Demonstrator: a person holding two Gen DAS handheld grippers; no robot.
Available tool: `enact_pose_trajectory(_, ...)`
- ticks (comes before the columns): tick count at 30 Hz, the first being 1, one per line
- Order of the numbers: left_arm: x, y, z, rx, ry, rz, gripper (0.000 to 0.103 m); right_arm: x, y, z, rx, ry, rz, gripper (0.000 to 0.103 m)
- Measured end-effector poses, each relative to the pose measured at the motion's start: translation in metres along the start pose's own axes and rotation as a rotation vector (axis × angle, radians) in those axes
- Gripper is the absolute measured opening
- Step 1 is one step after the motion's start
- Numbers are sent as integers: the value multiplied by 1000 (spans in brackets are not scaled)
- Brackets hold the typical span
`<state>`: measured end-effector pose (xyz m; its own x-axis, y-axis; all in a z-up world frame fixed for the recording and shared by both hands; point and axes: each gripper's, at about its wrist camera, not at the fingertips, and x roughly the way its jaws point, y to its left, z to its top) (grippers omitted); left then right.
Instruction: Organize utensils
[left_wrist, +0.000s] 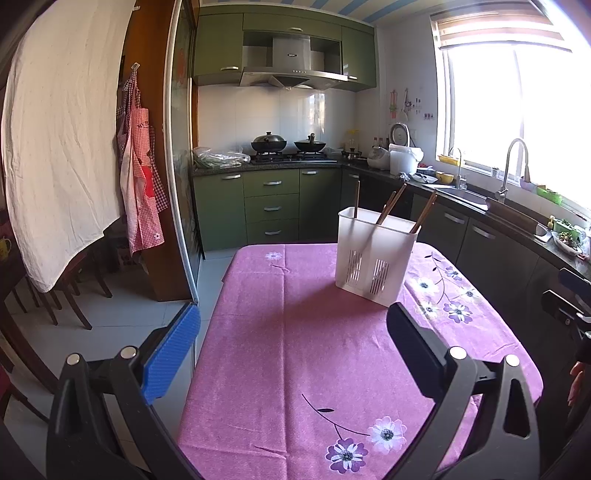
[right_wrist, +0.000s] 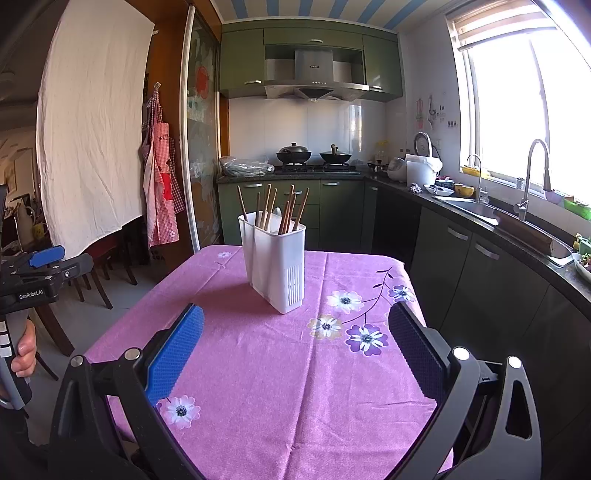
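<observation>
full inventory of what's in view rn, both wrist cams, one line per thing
utensil holder: 1, white plastic, slotted, upright mid-table
chopsticks: several, exact count unclear, brown wood, standing in the holder
tablecloth: 1, pink with purple and white flowers, covers the table
woks: 2, black, on the stove at the back
range hood: 1, steel, above the stove
cabinets: green, upper and lower, count unclear
faucet: 1, metal, at the sink under the window
aprons: red-checked, hanging at left, count unclear
sheet: 1, white, hanging at left
left gripper: open, empty, above the tablecloth
right gripper: open, empty, above the tablecloth
</observation>
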<state>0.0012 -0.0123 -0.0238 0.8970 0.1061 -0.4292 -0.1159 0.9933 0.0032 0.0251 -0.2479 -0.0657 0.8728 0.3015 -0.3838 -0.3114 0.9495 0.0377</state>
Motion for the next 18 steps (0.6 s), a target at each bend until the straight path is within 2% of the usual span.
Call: enact_pose_trajectory(18,0,0,-2,5,4,-2,96,2,0,-1,1,4,1,98)
